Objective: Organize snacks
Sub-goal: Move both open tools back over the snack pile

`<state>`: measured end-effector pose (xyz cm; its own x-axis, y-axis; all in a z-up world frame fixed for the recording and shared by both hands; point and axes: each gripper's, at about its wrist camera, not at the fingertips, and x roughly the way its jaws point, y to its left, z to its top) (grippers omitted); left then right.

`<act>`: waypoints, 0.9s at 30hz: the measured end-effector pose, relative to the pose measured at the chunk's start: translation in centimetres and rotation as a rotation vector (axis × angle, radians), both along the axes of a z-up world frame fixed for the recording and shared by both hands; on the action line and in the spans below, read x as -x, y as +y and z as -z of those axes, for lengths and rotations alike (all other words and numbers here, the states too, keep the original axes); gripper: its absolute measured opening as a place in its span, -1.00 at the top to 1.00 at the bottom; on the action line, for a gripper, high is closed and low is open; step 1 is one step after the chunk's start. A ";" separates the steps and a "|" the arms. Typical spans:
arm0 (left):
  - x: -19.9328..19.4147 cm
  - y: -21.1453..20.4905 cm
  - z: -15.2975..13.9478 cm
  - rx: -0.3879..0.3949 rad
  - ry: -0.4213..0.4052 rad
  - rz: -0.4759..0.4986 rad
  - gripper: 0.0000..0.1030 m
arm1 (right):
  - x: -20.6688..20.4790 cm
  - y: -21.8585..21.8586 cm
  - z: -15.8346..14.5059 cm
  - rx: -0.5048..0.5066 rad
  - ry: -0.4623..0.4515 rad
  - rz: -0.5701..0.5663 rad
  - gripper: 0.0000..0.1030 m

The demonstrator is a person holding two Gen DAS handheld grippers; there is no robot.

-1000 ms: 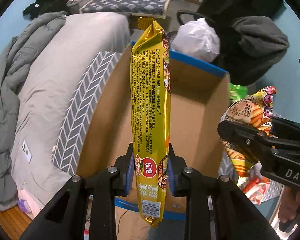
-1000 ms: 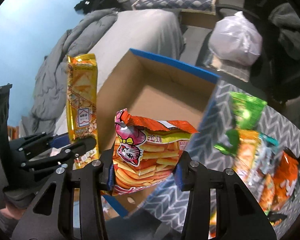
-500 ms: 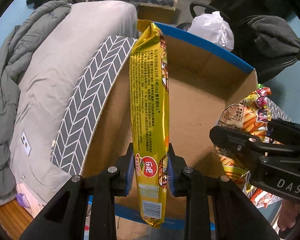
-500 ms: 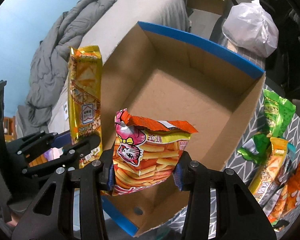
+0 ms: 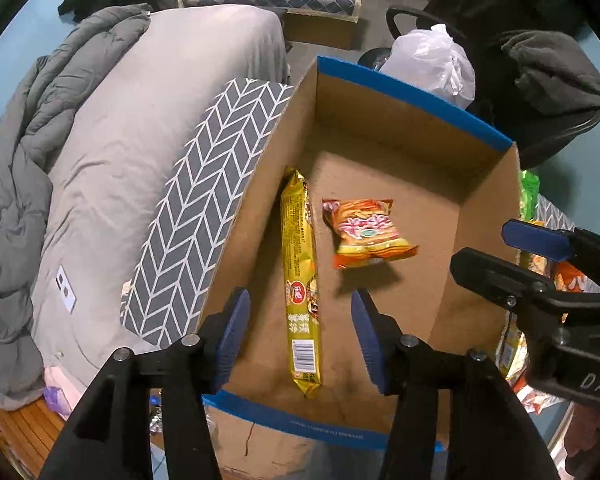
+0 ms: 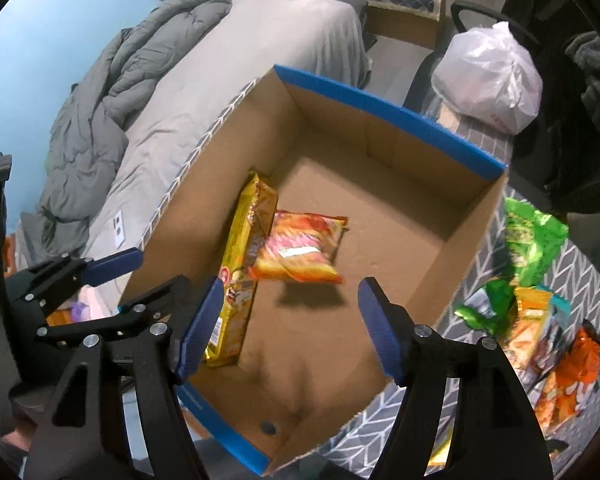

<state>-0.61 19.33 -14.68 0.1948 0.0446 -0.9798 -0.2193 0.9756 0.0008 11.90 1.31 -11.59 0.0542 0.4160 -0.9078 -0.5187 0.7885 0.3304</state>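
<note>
Right of box (image 6: 384, 108), green packet (image 6: 534, 240)

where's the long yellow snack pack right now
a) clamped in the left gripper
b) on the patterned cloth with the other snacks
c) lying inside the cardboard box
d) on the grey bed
c: the long yellow snack pack lies inside the cardboard box along its left wall, beside the orange chip bag, while the left gripper hangs open above it, holding nothing.

Matt brown cardboard box (image 5: 388, 136) with blue taped rims; glossy foil gold packet (image 5: 300, 280); shiny plastic orange bag (image 5: 366, 232); chevron-woven cloth (image 5: 204, 208).
</note>
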 end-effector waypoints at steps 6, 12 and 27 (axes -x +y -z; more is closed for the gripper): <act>0.5 -0.7 -1.8 0.032 -0.030 -0.010 -0.22 | -0.1 -1.9 -1.3 0.001 -0.013 0.042 -0.42; 0.6 -2.3 -3.1 0.057 -0.047 0.015 -0.23 | -0.1 -4.4 -2.6 0.003 -0.028 0.083 -0.43; 0.0 -10.4 -4.9 0.079 -0.036 0.180 -0.28 | 0.7 -14.4 -3.5 0.041 -0.030 0.245 -0.49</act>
